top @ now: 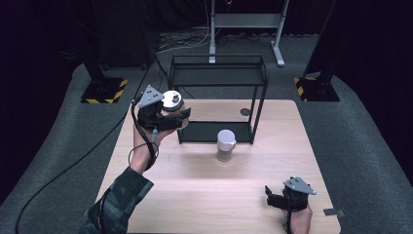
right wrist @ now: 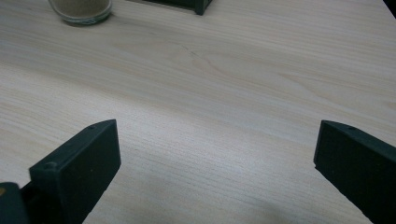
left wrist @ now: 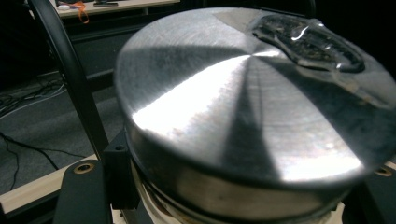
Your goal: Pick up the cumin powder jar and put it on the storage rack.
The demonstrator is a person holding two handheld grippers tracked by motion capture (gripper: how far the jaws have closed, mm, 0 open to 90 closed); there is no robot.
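Left gripper [top: 181,116] clamps our metal-lidded jar [top: 172,101], held above the table's [top: 204,195] left edge beside the black rack [top: 216,73].
We judge placing it on the rack comes next, needing lift and rightward travel; right gripper [top: 271,194] rests wide open, empty.

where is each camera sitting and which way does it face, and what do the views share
High view: above the person's side, looking forward and down on the table; both forearms, left gripper, right gripper.
Left gripper view: on the left gripper, looking along its jaws, shut on a jar's metal lid, rack behind.
Right gripper view: on the right gripper, low over the table, jaws wide apart.
Shared: the second jar appears from above and at the right gripper view's top edge.
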